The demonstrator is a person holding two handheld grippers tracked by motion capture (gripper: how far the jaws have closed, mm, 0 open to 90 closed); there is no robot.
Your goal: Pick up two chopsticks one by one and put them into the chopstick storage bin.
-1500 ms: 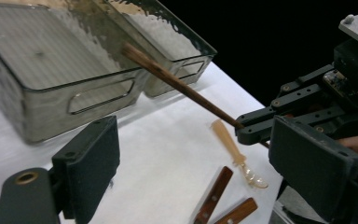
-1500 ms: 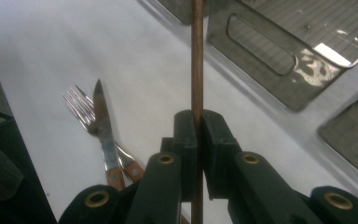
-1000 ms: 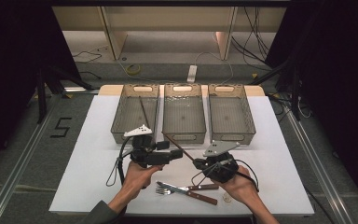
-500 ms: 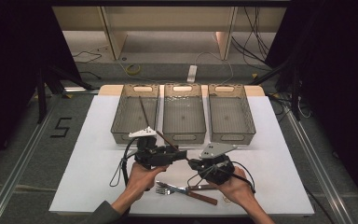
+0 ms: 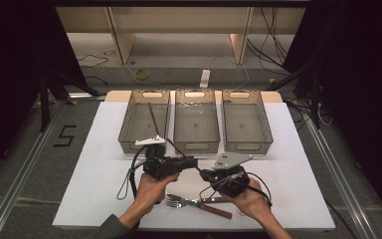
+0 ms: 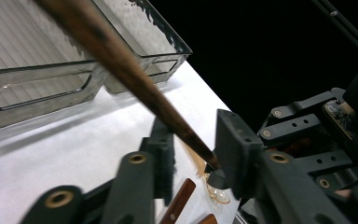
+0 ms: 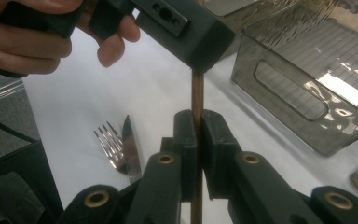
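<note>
A brown chopstick hangs slanted over the white table, in front of the bins. My right gripper is shut on its lower end, the chopstick rising straight out between the pads. My left gripper has just been closing around the other part of the chopstick. The stick lies against one pad, and a gap still shows at the other, so that gripper is open. In the high view the left gripper and right gripper nearly meet tip to tip.
Three clear bins stand side by side at the back; the left bin holds another chopstick. A fork and a wooden-handled knife lie near the front edge between the person's hands.
The left gripper's jaws have narrowed around the chopstick. Both hands and the stick have stayed about where they were.
</note>
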